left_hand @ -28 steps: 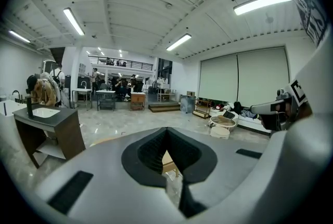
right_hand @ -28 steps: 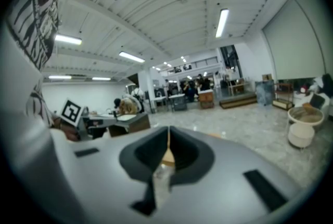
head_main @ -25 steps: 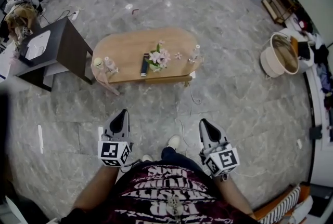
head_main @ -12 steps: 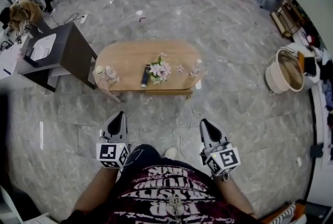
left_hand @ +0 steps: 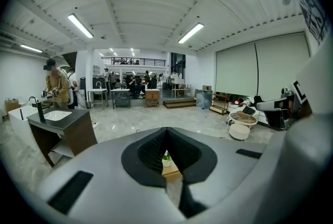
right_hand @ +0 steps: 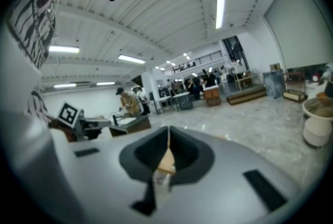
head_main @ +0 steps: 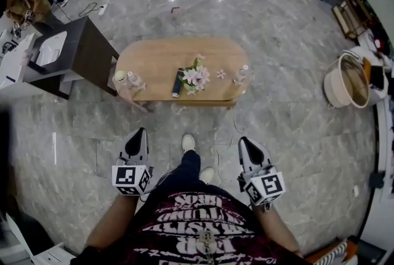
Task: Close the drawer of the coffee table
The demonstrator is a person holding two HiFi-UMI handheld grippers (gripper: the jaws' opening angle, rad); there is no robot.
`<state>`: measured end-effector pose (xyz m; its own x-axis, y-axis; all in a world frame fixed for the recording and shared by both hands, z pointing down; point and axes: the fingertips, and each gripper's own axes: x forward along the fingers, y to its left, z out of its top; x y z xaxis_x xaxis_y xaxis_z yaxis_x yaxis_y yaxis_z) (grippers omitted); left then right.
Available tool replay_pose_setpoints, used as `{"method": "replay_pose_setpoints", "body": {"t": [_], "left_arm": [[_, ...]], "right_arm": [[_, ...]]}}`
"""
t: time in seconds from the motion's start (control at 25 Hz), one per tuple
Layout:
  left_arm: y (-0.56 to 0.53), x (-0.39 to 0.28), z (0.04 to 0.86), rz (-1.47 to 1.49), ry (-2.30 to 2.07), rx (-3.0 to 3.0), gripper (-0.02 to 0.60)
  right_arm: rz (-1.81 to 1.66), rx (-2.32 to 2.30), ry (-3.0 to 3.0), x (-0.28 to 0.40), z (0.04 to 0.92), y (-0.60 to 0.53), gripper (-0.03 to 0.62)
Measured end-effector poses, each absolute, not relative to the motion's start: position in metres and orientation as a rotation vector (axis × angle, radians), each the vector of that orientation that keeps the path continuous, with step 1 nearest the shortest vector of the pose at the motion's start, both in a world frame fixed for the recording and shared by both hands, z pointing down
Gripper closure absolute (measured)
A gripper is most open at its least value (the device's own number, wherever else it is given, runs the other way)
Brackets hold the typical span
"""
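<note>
Left tool (head_main: pixel 140 132): jaws clenched together, empty, held above the floor (head_main: pixel 295 134), touching nothing.
Coffee-table surface (head_main: pixel 154 59): straight ahead, well apart from both tools; its drawer could not be made out.
Right tool (head_main: pixel 244 142): jaws pressed together, empty, touching nothing.

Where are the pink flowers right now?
Head view: the pink flowers stand on the coffee table, near its middle, right of a dark slim object.

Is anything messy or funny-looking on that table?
Nothing on the table looks spilled or knocked over: the flowers and remote sit tidy. Only a loose cable curls on the floor beside it.
</note>
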<state>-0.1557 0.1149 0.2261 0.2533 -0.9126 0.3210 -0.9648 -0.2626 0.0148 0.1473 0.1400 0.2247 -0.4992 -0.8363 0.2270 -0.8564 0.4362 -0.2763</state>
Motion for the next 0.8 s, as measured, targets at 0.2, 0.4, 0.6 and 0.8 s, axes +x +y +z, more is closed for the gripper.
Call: {"method": "replay_pose_setpoints", "body": {"t": [0.2, 0.4, 0.6, 0.8], "left_arm": [[0.075, -0.148, 0.229, 0.381, -1.703, 2.354, 0.558], [0.028, -0.151, 0.242, 0.407, -1.660, 2.365, 0.558], [-0.015, -0.159, 0.261, 0.419, -1.586, 2.403, 0.558], [-0.041, -0.175, 0.307, 0.526, -1.500, 2.371, 0.558]], "right_arm": [[0.589, 1.590, -2.579, 0.149, 0.228, 0.108, 0.559], [0.603, 1.610, -2.538, 0.145, 0.233, 0.070, 0.559], [0.588, 1.616, -2.491, 0.140, 0.238, 0.027, 0.559], [0.531, 1.584, -2.400, 0.137, 0.252, -0.009, 0.559]]}}
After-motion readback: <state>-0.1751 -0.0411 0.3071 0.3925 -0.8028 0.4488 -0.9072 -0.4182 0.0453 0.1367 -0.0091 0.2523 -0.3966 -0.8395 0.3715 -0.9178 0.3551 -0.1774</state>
